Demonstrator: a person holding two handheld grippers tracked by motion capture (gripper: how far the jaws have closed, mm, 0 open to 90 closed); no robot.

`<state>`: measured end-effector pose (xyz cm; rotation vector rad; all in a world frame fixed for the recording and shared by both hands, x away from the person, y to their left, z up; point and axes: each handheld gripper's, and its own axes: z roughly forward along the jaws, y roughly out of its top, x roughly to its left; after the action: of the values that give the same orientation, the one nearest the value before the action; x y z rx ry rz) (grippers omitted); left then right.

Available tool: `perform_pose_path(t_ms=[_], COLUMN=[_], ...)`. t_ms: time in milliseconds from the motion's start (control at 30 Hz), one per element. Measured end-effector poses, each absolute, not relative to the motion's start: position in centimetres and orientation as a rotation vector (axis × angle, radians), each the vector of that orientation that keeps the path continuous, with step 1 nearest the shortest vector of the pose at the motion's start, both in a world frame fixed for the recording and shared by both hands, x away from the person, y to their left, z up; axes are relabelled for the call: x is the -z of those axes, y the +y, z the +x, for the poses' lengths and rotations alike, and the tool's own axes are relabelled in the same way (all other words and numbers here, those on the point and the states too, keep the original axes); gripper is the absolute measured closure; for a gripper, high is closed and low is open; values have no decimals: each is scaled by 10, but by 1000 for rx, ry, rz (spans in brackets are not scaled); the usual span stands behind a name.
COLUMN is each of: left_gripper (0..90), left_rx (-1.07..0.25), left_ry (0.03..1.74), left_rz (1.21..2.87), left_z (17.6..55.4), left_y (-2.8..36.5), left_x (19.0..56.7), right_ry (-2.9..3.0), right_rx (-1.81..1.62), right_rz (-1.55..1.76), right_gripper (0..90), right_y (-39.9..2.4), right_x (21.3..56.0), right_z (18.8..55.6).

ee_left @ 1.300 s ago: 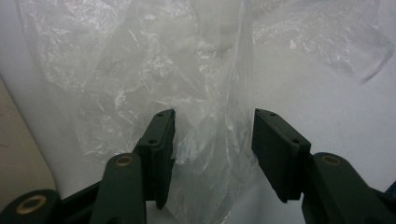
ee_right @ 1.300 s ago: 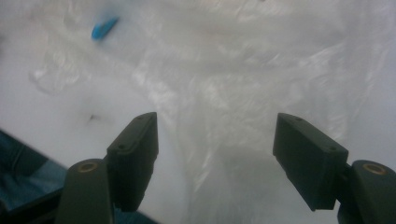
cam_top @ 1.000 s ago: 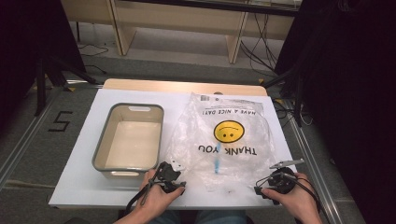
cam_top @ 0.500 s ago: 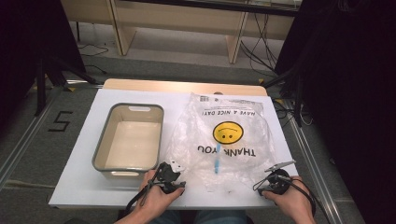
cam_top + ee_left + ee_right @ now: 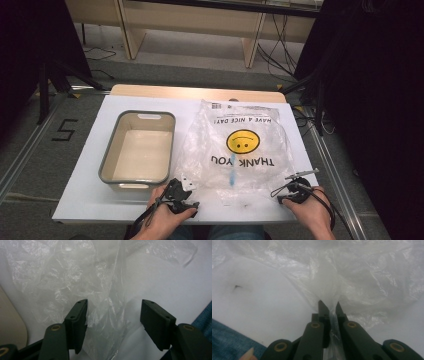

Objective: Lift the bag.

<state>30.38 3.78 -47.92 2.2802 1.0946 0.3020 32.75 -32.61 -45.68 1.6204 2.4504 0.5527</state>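
A clear plastic bag [image 5: 240, 150] with a yellow smiley and "THANK YOU" print lies flat on the white table [image 5: 90, 200]. My left gripper [image 5: 186, 184] sits at the bag's near left corner. In the left gripper view the left gripper [image 5: 115, 303] is open, its jaws have just been opening, and crinkled bag film [image 5: 62, 277] lies loose between them. My right gripper [image 5: 287, 192] is at the bag's near right corner. In the right gripper view the right gripper [image 5: 329, 305] has just closed, pinching a gathered strip of the bag [image 5: 362, 272].
A grey-rimmed beige tub [image 5: 107, 165] stands to the left of the bag, close to my left hand. The table's near edge runs just under both hands. Wooden furniture legs and cables lie on the floor beyond the far edge.
My right hand has edged slightly toward the bag's near corner. My left hand stays where it was, and the bag has not shifted.
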Motion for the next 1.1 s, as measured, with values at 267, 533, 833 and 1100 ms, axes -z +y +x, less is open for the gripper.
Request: perform_pose_path(t_ms=[267, 533, 833, 1100], left_gripper=[370, 344, 395, 524], left_rx=[-360, -340, -244, -294], left_ry=[1036, 1075, 1158, 1123], left_rz=[2187, 2249, 2280, 2328], left_z=[297, 289, 300, 303], left_y=[41, 46, 47, 44], left_x=[461, 460, 477, 476], right_ry=[2377, 2381, 2388, 2397], right_rx=[-531, -530, -523, -517], right_rz=[1687, 1692, 1682, 1675], right_gripper=[900, 900, 900, 900], right_y=[-332, -332, -330, -330], right_x=[456, 456, 456, 456], right_z=[328, 328, 328, 329])
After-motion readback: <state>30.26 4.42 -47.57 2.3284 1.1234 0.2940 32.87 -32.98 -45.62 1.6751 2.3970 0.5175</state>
